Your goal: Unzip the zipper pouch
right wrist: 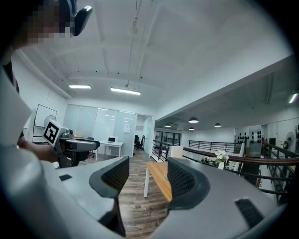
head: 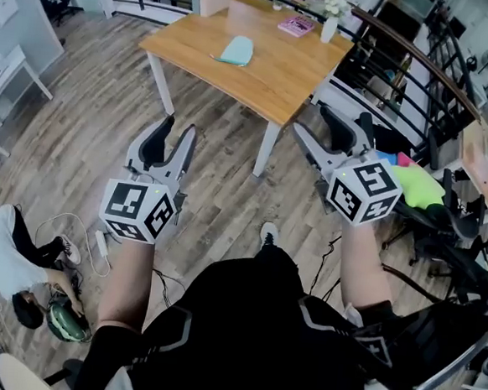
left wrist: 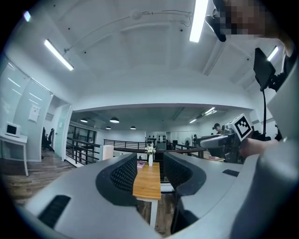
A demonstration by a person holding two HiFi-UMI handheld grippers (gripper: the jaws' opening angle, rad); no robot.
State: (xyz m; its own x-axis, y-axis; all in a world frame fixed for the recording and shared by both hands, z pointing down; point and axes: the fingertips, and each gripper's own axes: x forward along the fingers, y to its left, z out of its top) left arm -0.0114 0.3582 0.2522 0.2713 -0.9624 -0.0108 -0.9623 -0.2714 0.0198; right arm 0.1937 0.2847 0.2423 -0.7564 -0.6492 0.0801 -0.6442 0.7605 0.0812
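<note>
Left tongs (head: 179,128) and right tongs (head: 311,118) gape empty; pouch (head: 236,50) distant on table (head: 278,87), zipper indiscernible.

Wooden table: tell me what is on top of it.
On the table lie a teal pouch and a pink book, with a white vase of flowers beside the book. Anything beneath the pouch is covered.

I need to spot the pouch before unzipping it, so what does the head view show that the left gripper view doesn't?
Only the head view: the teal zipper pouch lying on the wooden table, and a person crouching at lower left. Only the left gripper view: the ceiling light strips. Both: the table, its white vase of flowers, the left gripper with jaws apart and empty, and the right gripper.
</note>
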